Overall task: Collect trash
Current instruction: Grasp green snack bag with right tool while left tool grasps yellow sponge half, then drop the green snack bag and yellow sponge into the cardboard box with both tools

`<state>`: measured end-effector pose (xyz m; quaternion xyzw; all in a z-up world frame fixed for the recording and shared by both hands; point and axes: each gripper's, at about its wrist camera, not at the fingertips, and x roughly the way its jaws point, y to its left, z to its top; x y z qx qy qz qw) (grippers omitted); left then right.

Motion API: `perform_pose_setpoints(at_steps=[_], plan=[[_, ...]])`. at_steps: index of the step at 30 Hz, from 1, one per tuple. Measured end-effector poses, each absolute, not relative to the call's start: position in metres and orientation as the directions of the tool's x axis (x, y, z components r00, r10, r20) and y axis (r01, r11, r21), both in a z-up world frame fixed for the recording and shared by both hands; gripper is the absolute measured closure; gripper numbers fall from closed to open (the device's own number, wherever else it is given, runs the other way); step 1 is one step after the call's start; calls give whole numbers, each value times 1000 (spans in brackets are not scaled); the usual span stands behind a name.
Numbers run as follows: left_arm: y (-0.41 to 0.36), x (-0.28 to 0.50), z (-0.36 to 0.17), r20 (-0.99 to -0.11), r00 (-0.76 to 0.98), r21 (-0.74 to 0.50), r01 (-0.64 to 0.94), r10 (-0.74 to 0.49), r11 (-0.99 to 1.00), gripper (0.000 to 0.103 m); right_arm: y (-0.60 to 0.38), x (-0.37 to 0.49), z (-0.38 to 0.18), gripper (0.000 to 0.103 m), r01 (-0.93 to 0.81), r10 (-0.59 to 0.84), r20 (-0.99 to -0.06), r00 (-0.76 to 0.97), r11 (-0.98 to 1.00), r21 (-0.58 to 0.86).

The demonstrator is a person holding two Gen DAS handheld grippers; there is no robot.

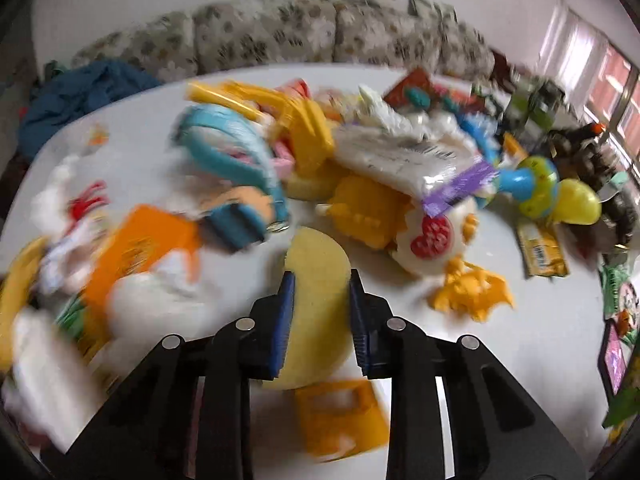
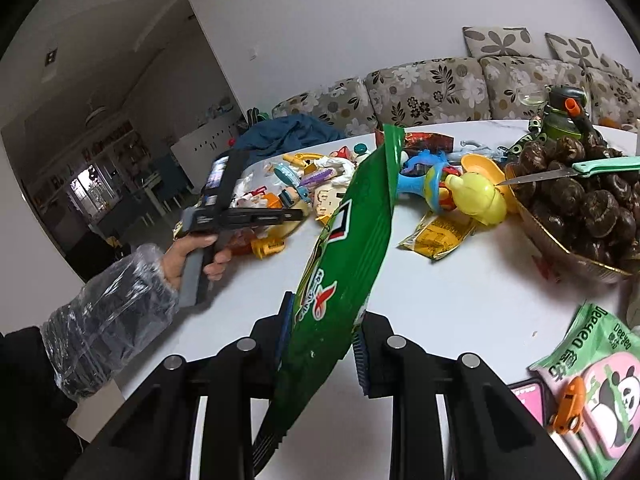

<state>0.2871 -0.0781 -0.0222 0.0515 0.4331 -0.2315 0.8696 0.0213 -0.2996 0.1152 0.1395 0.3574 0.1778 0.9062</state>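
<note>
My left gripper (image 1: 320, 280) is shut on a pale yellow rounded piece (image 1: 316, 256), which sits between the blue pads (image 1: 285, 320) just above the white table (image 1: 540, 340). Behind it lies a blurred heap of plastic toys and wrappers, among them a white packet with a purple edge (image 1: 408, 156) and a yellow wrapper (image 1: 540, 248). My right gripper (image 2: 326, 312) is shut on a long green snack bag (image 2: 360, 216), held up over the table. A hand (image 2: 188, 256) in a clear plastic sleeve holds the other gripper's handle at the left of the right wrist view.
A bowl (image 2: 560, 258) of dark round chestnuts stands at the right with a green-handled knife (image 2: 560, 174) across it. A panda snack packet (image 2: 592, 380), an orange toy car (image 2: 568, 404) and a phone (image 2: 528, 394) lie at the near right. A flowered sofa (image 2: 432, 88) runs behind the table.
</note>
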Motion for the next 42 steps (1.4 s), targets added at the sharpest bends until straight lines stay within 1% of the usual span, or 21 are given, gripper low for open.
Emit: perform_pose_setpoints(at_steps=[5, 8, 10, 13, 15, 17, 20, 23, 24, 25, 26, 27, 28, 29, 30, 32, 35, 37, 39, 40, 42], plan=[[-40, 185, 37, -655, 633, -64, 496, -412, 866, 78, -279, 2, 123, 77, -261, 452, -591, 668, 886, 382], [-23, 101, 62, -618, 661, -20, 528, -425, 849, 77, -250, -24, 128, 77, -327, 510, -588, 628, 858, 396], [-12, 47, 68, -614, 669, 14, 541, -420, 841, 76, -231, -43, 125, 77, -372, 546, -596, 589, 838, 400], [-2, -27, 65, -628, 649, 23, 568, -430, 823, 75, -199, -83, 115, 77, -449, 604, -626, 493, 793, 411], [9, -73, 55, -649, 617, -1, 585, -446, 811, 75, -179, -114, 106, 77, -493, 634, -653, 414, 759, 425], [18, -113, 35, -693, 568, -34, 590, -444, 807, 74, -161, -144, 92, 77, -535, 648, -689, 324, 727, 431], [24, -138, -5, -767, 470, -108, 577, -437, 810, 73, -144, -170, 61, 77, -545, 652, -732, 199, 695, 470], [26, -138, -66, -842, 375, -144, 535, -387, 832, 69, -126, -176, 20, 75, -532, 611, -780, 133, 709, 464], [24, -135, -85, -862, 349, -144, 527, -368, 838, 62, -119, -173, -7, 72, -528, 578, -809, 103, 722, 448], [22, -129, -115, -893, 299, -142, 522, -337, 841, 48, -116, -167, -24, 66, -516, 567, -821, 76, 726, 454], [19, -123, -145, -923, 249, -130, 519, -295, 845, 34, -111, -161, -53, 44, -494, 546, -837, 43, 740, 457], [16, -119, -166, -941, 220, -111, 519, -258, 847, 11, -109, -156, -72, 36, -480, 530, -848, 24, 750, 455], [15, -114, -193, -957, 201, -80, 512, -210, 855, 12, -105, -154, -91, 38, -475, 504, -864, -4, 759, 445], [14, -112, -215, -968, 180, -59, 509, -173, 859, 12, -101, -152, -103, 45, -481, 467, -884, -16, 772, 416], [14, -110, -232, -977, 144, -60, 517, -156, 854, 12, -99, -154, -106, 48, -499, 434, -901, -6, 780, 379], [16, -111, -238, -982, 141, -36, 514, -126, 857, 12, -99, -162, -86, 48, -537, 468, -884, 9, 748, 390], [22, -126, -205, -964, 181, -62, 565, -196, 823, 12, -115, -160, -15, 47, -592, 563, -820, 103, 697, 405], [27, -135, -170, -937, 219, -89, 604, -272, 792, 12, -130, -139, 40, 38, -599, 611, -757, 232, 703, 384], [31, -139, -135, -899, 263, -117, 626, -350, 771, 12, -135, -100, 80, 25, -593, 583, -715, 387, 751, 292], [36, -138, -113, -870, 294, -132, 634, -395, 762, 12, -135, -72, 93, 24, -574, 527, -705, 474, 793, 207], [42, -132, -77, -819, 370, -125, 630, -438, 767, 12, -130, -20, 98, 23, -519, 423, -700, 575, 850, 87]])
